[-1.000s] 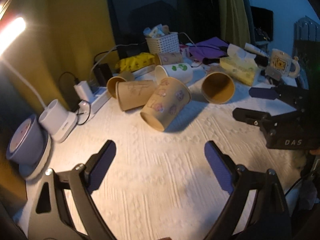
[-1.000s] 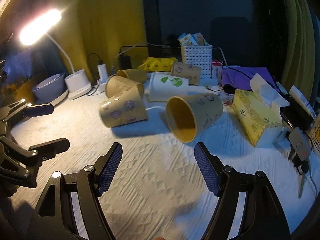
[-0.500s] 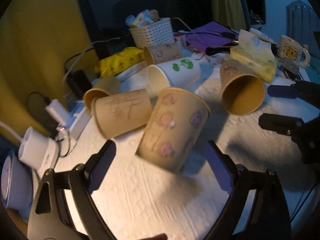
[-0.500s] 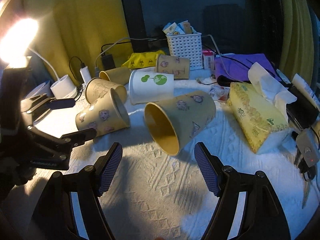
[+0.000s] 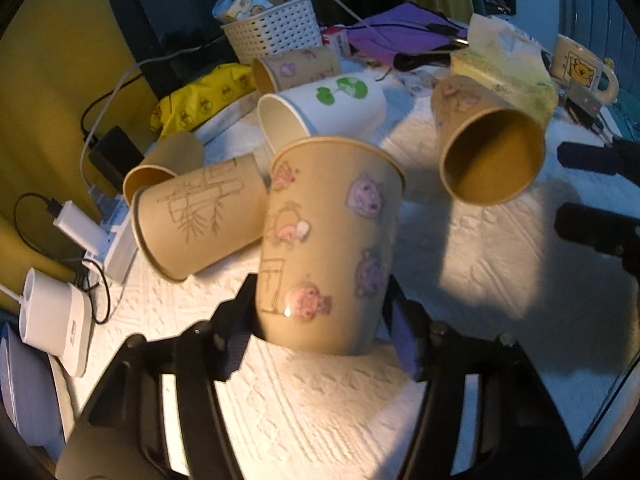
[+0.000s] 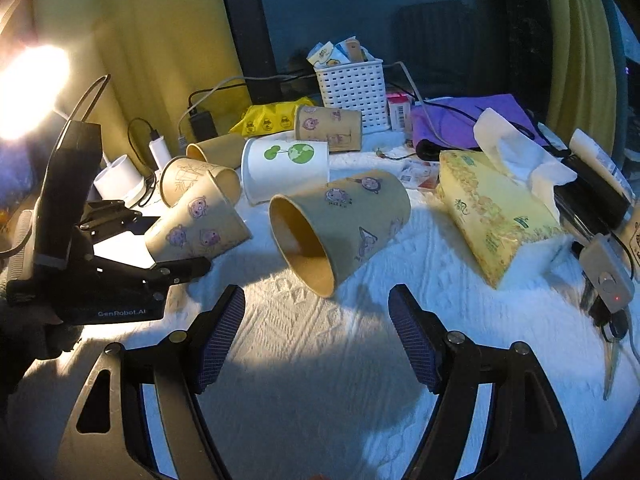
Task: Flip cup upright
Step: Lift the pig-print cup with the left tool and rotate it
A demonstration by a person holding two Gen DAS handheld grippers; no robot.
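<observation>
Left gripper (image 5: 320, 332) clamps cartoon cup (image 5: 326, 244) near base; long axis runs toward 12 o'clock, rim far end. Right gripper (image 6: 316, 336) open, empty; tan cup (image 6: 340, 224) lies at its 12 o'clock.

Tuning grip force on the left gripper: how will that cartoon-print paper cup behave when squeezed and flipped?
The cartoon-print paper cup is probably thin-walled, so the left gripper could dent it. It looks empty, likely very light. Tapered and round, it may roll off the white tablecloth spot if released sideways.

Left wrist view close behind pig-print cup (image 5: 328, 240); right wrist view farther back; both face basket (image 6: 352, 88).
</observation>
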